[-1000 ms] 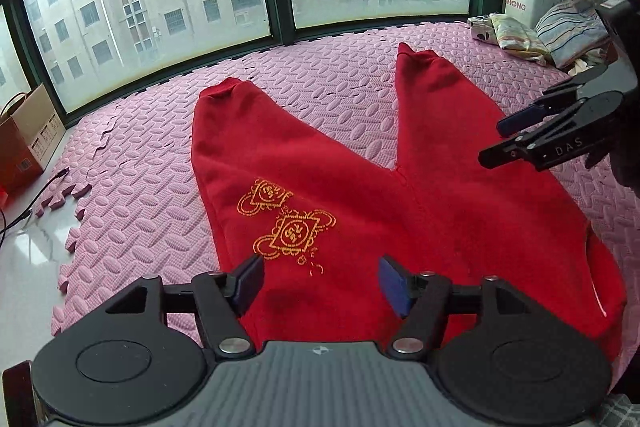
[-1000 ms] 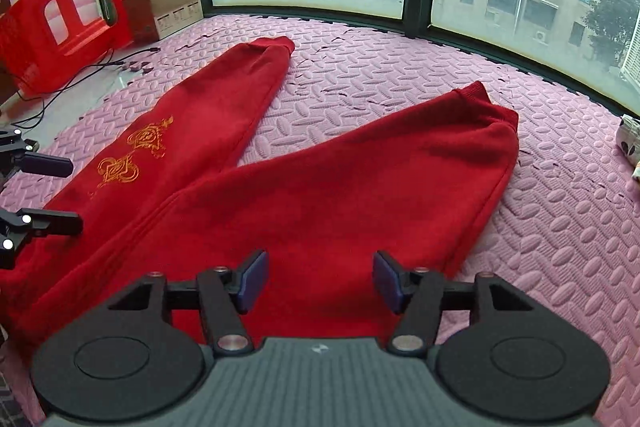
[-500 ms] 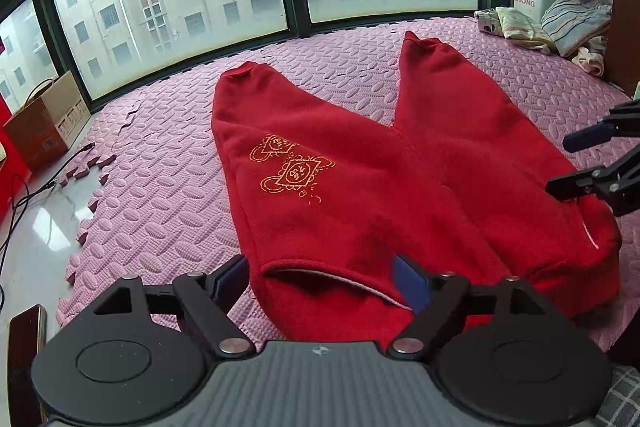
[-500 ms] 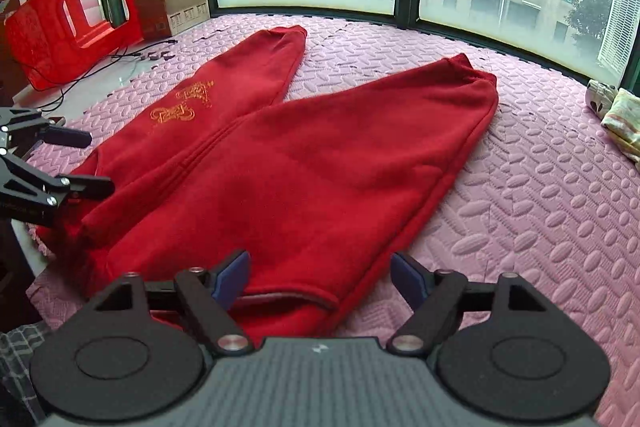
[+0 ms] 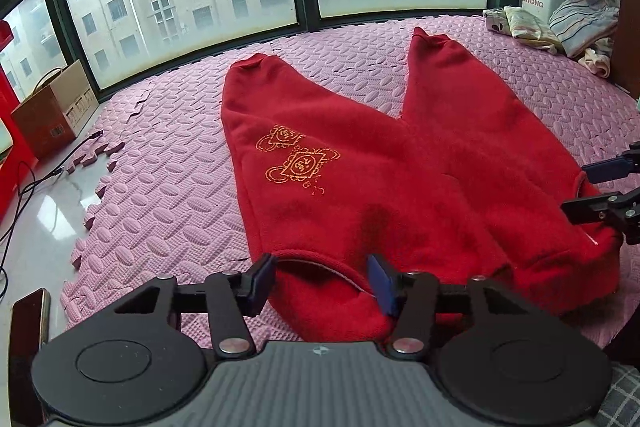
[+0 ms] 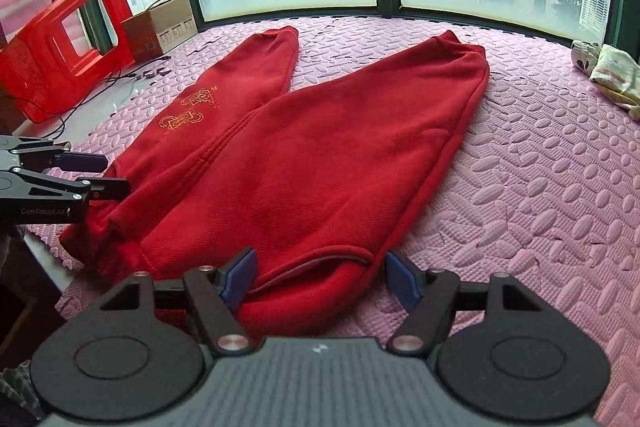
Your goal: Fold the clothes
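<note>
Red trousers (image 5: 400, 187) spread on pink foam mat (image 5: 168, 163), waistband between the parted fingers of left gripper (image 5: 322, 281), right gripper (image 6: 320, 277) likewise spread astride the waistband's other end

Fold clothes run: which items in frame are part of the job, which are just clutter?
In play:
red trousers, spread flat on pink foam mat
left gripper, open at waistband
right gripper, open at waistband

Lying about:
cardboard box
red plastic chair
phone
heap of other clothes
</note>
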Available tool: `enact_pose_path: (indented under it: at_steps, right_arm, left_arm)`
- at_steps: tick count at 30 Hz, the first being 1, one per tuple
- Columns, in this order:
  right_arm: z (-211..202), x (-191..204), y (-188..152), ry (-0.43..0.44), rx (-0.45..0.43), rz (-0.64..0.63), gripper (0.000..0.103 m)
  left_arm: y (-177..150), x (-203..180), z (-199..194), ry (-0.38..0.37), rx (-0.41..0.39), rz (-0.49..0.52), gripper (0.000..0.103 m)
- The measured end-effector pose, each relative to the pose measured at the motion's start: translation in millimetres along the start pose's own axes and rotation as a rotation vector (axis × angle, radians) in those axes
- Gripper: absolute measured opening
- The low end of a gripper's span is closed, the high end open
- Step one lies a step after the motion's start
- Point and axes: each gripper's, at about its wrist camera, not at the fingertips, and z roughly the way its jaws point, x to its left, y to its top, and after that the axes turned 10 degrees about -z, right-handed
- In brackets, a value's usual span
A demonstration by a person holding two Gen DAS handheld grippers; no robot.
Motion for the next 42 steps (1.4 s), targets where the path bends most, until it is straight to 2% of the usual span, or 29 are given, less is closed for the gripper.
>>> enact_pose_path:
  at_steps: [4,6,11,16,21,26,31,33,35,38,39,40,42]
  right_arm:
    - [-3.3,1.0,-0.9,0.017,-0.003,0.005,0.072]
    - [-7.6,-5.2,0.7,0.033,-0.013,0.026,0.072]
    - [-12.9,-26.8,5.9,0.047,-0.022,0.085,0.072]
    - [-9.1,-52.3,14.3,0.008,-0.015,0.11,0.072]
    - [0.7,-78.2,24.8,-0.027,-0.01,0.136,0.072]
    - [13.6,-102.9,40.8,-0.047,-0.008,0.164,0.072]
    - [30.7,-127.1,61.3,-0.061,-0.007,0.178,0.068]
    - [38.7,-138.3,70.7,-0.062,-0.004,0.193,0.065]
    - [48.1,-149.1,80.4,-0.068,-0.003,0.208,0.062]
    - [64.2,-166.8,94.3,-0.074,0.0,0.25,0.058]
    - [70.0,-172.8,98.5,-0.074,0.002,0.268,0.056]
    - [76.5,-178.2,102.3,-0.079,0.003,0.283,0.055]
    - [89.5,-189.0,109.9,-0.091,0.007,0.311,0.052]
  left_arm:
    - [5.5,12.7,0.2,0.061,0.004,-0.016,0.054]
    - [7.5,19.0,-3.7,0.038,0.013,-0.043,0.053]
    - [14.5,6.8,-28.1,-0.051,-0.027,-0.03,0.059]
    - [22.2,-41.3,-41.6,-0.198,-0.058,0.062,0.072]
    - [23.8,-91.8,-41.2,-0.346,-0.032,0.158,0.073]
    - [18.2,-140.7,-34.9,-0.441,-0.014,0.292,0.072]
    - [9.9,-169.5,-20.5,-0.441,0.004,0.403,0.058]
    - [8.4,-172.3,-13.2,-0.448,0.03,0.406,0.05]
    - [6.2,-174.0,-4.9,-0.427,0.05,0.409,0.049]
    - [8.0,-171.2,-0.1,-0.438,0.066,0.388,0.037]
    - [8.7,-170.1,1.4,-0.442,0.071,0.38,0.024]
    - [9.3,-169.1,2.8,-0.446,0.076,0.373,0.017]
    - [10.6,-167.0,5.8,-0.454,0.086,0.357,0.012]
